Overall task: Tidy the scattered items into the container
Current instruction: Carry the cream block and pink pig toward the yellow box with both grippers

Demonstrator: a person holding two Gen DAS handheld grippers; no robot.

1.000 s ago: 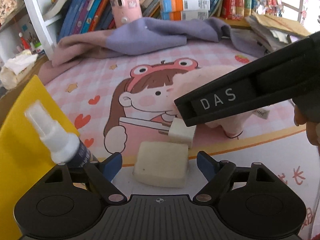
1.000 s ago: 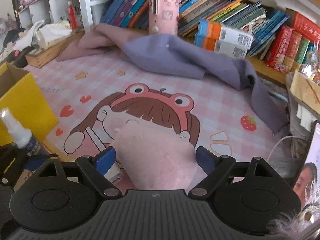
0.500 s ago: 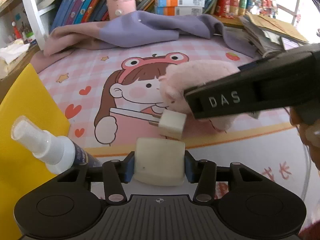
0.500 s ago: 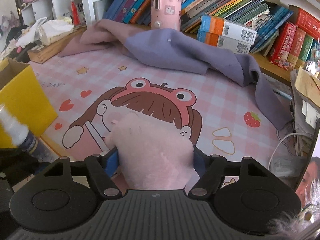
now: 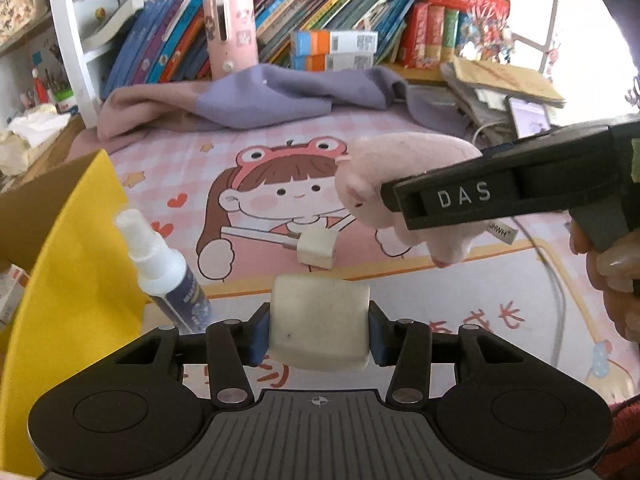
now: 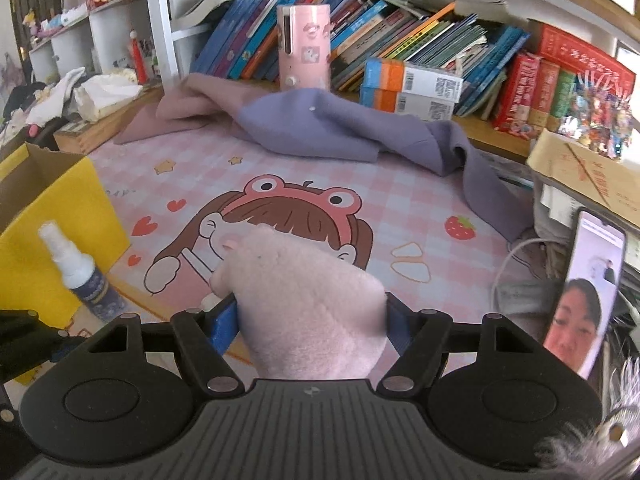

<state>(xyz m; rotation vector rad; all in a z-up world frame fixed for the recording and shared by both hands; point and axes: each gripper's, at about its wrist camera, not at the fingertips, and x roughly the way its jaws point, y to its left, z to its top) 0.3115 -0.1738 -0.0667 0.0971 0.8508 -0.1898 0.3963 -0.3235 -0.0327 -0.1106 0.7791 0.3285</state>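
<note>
My left gripper [image 5: 318, 332] is shut on a cream rectangular eraser block [image 5: 318, 320], lifted off the pink cartoon mat [image 5: 192, 168]. My right gripper [image 6: 310, 322] is shut on a pink plush toy [image 6: 304, 300], also raised; in the left wrist view that plush toy [image 5: 404, 176] hangs from the black gripper arm at the right. A small cream cube [image 5: 317, 247] lies on the mat ahead. A white-capped spray bottle [image 5: 160, 264] stands beside the yellow cardboard box [image 5: 76, 264] at the left; the spray bottle [image 6: 80, 272] and the yellow box [image 6: 52, 216] also show in the right wrist view.
A purple and pink blanket [image 6: 320, 128] lies bunched at the mat's far side. Behind it stand rows of books [image 6: 400, 52] and a pink cylindrical holder [image 6: 305, 46]. A phone [image 6: 586, 300] with a lit screen, a white cable and stacked papers crowd the right edge.
Both grippers closed, the left on the eraser block and the right on the plush toy, and then lifted them off the mat. The small cube stayed on the mat.
</note>
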